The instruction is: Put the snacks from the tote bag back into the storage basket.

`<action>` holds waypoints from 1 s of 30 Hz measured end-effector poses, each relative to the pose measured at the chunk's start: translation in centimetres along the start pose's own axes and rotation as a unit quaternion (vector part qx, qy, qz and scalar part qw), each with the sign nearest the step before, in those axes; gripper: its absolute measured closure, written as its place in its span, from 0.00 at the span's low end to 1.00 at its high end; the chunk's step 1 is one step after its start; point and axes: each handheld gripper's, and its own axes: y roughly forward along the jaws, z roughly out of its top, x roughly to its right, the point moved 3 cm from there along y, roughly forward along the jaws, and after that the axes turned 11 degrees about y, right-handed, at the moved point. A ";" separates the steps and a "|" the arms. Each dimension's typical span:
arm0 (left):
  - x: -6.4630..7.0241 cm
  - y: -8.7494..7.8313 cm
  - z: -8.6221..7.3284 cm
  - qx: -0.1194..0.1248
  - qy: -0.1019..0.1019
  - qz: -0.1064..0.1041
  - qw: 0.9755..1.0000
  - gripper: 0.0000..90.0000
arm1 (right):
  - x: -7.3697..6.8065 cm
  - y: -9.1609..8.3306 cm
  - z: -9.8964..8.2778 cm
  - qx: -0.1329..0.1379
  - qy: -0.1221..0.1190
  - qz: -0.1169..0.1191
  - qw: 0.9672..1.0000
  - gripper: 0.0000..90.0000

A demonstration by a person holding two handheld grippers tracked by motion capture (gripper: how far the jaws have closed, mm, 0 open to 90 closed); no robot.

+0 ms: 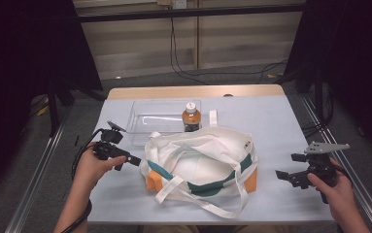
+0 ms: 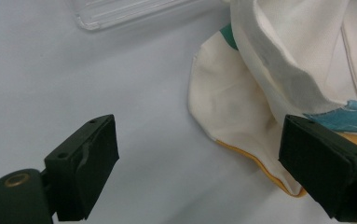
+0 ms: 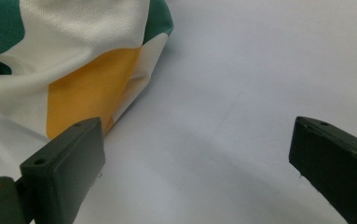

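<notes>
tote bag (image 1: pixel 200 165) lies slumped mid-tabletop (image 1: pixel 280 121), bottle (image 1: pixel 191 116) just behind it. left tongs (image 1: pixel 129 160) gape beside the bag's left corner; right tongs (image 1: pixel 284 175), also apart, hold off to its right. risk: pinching one fabric layer drags the bag.
</notes>
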 end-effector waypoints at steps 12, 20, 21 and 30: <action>-0.2 1.0 -1.1 0.009 -0.004 0.008 1.000 0.13 | 0.2 0.0 -0.1 0.000 0.001 -0.003 1.000 0.04; 0.0 1.4 -1.7 0.012 -0.003 0.009 1.000 0.13 | 0.0 0.0 -0.1 -0.001 0.001 -0.003 1.000 0.04; -0.1 1.5 -1.8 0.015 -0.004 0.006 1.000 0.13 | 0.0 0.0 -0.1 -0.001 0.000 -0.003 1.000 0.04; -0.2 2.0 -2.2 0.021 -0.012 0.002 1.000 0.13 | 0.0 0.2 -0.1 -0.004 -0.002 -0.004 1.000 0.04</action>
